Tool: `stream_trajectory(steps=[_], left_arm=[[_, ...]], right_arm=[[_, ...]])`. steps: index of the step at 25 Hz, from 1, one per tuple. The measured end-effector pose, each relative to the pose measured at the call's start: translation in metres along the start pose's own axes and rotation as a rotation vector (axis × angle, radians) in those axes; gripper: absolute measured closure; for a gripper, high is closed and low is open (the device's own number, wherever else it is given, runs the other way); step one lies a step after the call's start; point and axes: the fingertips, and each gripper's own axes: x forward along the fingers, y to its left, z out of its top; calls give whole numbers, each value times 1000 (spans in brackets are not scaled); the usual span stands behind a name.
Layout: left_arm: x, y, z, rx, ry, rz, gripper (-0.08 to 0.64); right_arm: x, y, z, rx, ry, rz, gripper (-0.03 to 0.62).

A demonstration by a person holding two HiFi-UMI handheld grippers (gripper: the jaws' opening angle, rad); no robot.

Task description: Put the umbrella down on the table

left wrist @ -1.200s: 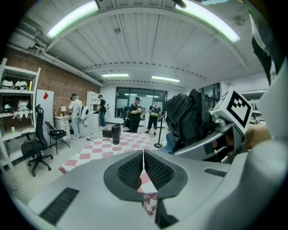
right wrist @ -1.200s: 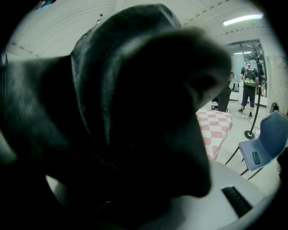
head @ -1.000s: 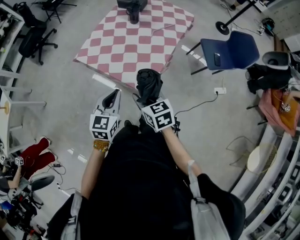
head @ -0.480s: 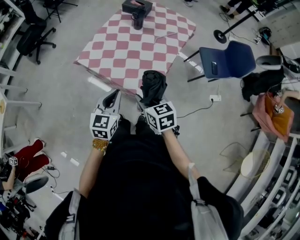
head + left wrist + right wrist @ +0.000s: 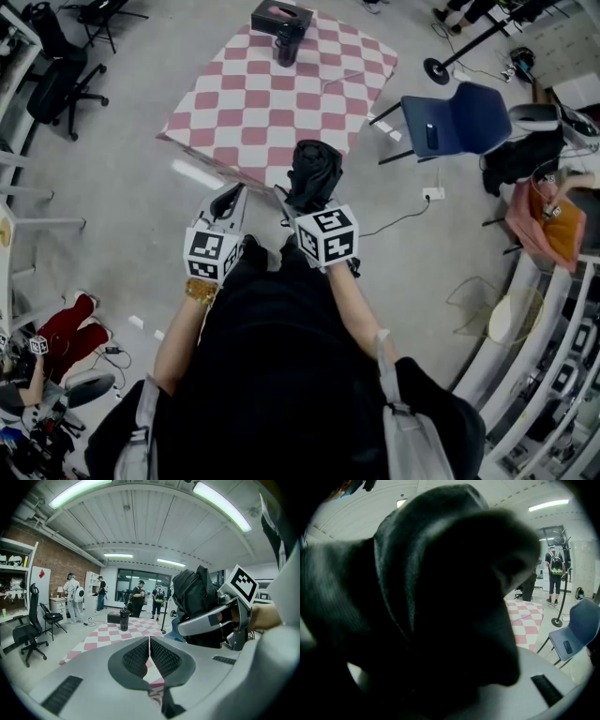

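My right gripper [image 5: 311,199] is clamped on the folded black umbrella [image 5: 315,165], held in the air by the near edge of the checkered worktop [image 5: 262,112]; my left gripper [image 5: 228,200], jaws together, holds nothing.

No words, brands or numbers could be read anywhere; only letterless black-and-white square markers stood on the cubes atop the left gripper [image 5: 228,199] and right gripper [image 5: 302,204].
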Motion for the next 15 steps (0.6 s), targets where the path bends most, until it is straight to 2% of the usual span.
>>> stream_trajectory(steps=[5,9,15], left_arm=[[14,17,-4,-4,13,-8,545],[35,17,-2,-10,26,-6,545],[68,6,10,-25,48,30,545]], right_arm=[[15,-5,6,1,-16,-13,411],[21,-25,8,16,-15,-9,411],[28,-60,27,19,-58,61,411]])
